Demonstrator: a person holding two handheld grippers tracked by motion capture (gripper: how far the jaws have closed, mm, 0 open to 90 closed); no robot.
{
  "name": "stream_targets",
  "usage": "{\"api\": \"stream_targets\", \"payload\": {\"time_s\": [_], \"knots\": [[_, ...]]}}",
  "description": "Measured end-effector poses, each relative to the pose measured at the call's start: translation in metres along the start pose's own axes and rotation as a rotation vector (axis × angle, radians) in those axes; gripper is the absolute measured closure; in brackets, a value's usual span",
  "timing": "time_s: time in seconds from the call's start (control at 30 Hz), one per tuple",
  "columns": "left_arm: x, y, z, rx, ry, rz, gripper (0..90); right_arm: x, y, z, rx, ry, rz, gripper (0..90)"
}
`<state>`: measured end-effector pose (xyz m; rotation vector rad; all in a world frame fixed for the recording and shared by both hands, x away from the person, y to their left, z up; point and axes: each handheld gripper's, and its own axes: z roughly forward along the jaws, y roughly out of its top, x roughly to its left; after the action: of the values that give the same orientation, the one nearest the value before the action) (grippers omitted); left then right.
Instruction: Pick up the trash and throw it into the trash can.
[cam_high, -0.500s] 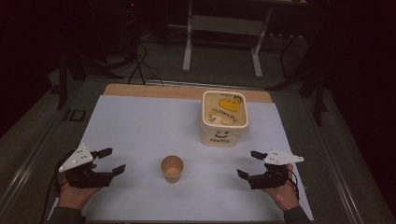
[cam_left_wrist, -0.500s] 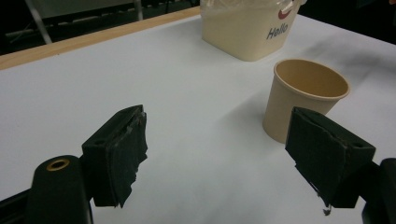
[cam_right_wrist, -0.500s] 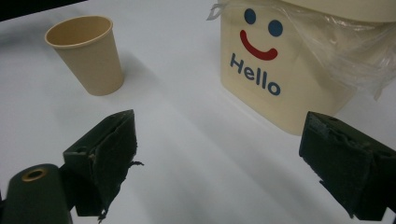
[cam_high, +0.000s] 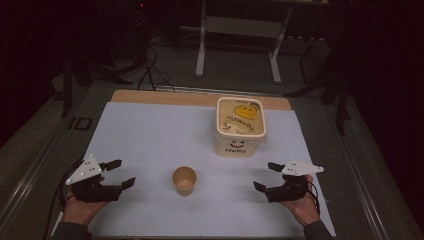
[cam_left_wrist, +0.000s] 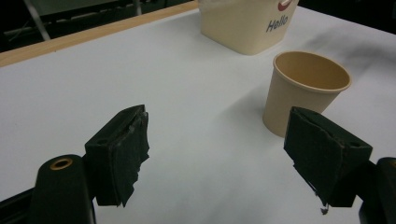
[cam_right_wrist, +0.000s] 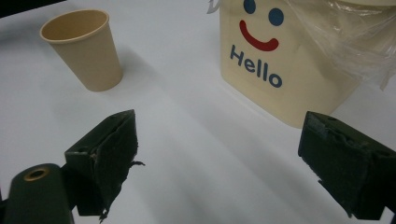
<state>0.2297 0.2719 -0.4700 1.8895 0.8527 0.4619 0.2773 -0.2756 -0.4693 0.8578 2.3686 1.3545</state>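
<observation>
Left gripper (cam_high: 120, 173) is held low over the white table (cam_high: 150, 135), jaws spread wide, nothing between them. Paper cup (cam_high: 184, 180) is seen upright ahead of it, just past its right jaw in the left gripper view (cam_left_wrist: 306, 88). Right gripper (cam_high: 267, 176) is likewise released, jaws apart and empty. Cream "Hello" tub (cam_high: 240, 126), lined with clear plastic, is placed ahead of the right gripper, toward its right jaw (cam_right_wrist: 285, 70); cup ahead-left (cam_right_wrist: 84, 46).

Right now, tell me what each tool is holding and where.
Nothing. The left tool and right tool are both open, jaws empty, beside the paper cup.
</observation>
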Motion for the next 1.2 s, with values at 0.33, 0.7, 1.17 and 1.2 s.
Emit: {"api": "stream_targets", "payload": {"time_s": [0.33, 0.7, 1.17, 1.2], "knots": [[-0.001, -0.002, 0.0, 0.006, 0.006, -0.002, 22.5, 0.002, 0.003, 0.001, -0.005, 0.004, 0.006, 12.3], [-0.001, -0.002, 0.001, 0.01, 0.004, -0.004, 22.6, 0.007, 0.014, 0.004, -0.009, 0.037, -0.013, 10.7], [0.0, -0.003, 0.001, 0.01, 0.008, -0.009, 22.5, 0.013, 0.035, 0.007, -0.029, 0.071, -0.047, 10.3], [0.0, -0.003, 0.001, 0.009, 0.008, -0.009, 22.5, 0.014, 0.037, 0.008, -0.028, 0.073, -0.051, 10.3]]}}
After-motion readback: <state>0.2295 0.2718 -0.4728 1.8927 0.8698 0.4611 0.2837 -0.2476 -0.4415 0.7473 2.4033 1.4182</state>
